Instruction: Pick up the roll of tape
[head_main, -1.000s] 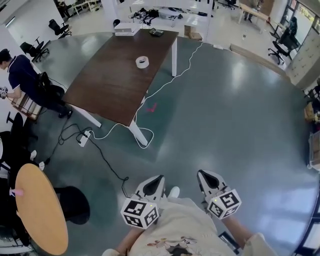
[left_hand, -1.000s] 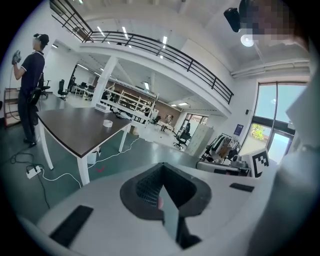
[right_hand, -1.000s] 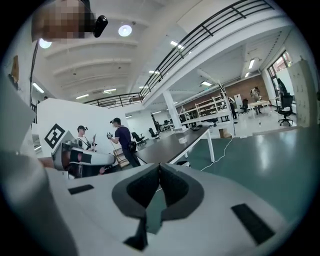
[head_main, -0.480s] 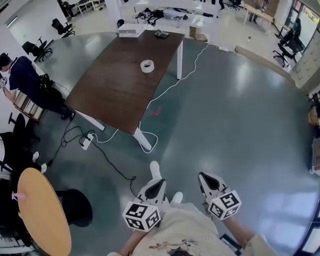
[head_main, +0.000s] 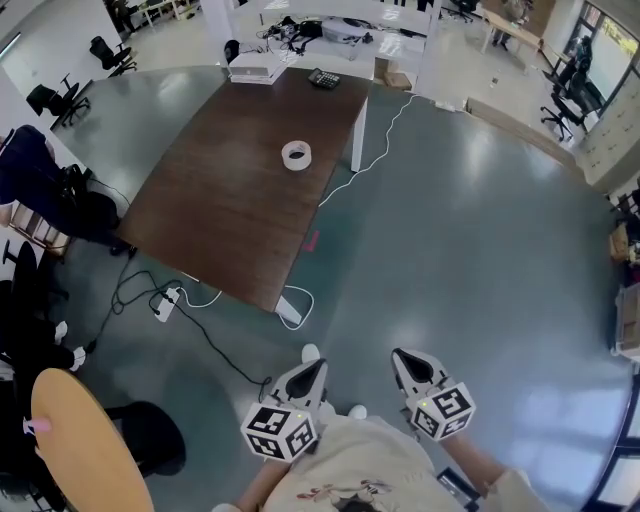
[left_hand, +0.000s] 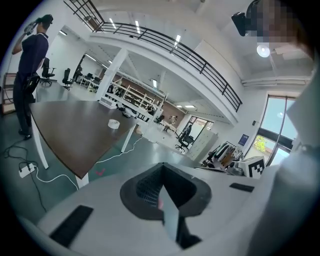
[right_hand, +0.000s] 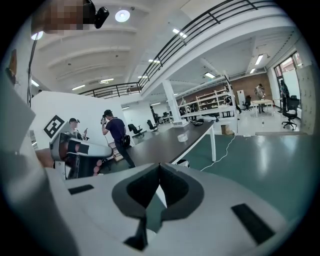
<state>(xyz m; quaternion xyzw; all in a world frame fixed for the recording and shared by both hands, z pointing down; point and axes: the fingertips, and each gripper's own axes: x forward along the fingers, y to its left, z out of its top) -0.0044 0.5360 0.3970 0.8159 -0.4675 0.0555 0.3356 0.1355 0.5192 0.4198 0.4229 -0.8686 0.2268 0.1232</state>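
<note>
Wood in an orange-brown tone tops a round table at the lower left of the head view. Above it, at the far left edge, a person in dark blue stands near the left side of a long dark desk. A white power strip lies on the green floor by the desk's near corner, and a black cable runs from it toward the bottom of the view. The tape, a white roll, lies flat on the desk's right half, near the right edge and well apart from both grippers. A white box sits at the desk's far end. At the bottom, the left gripper has its jaws pressed together with nothing between them. Just right of it, the right gripper is likewise pressed together and empty. Both point up the view toward the desk. Black office chairs stand at the far right.
</note>
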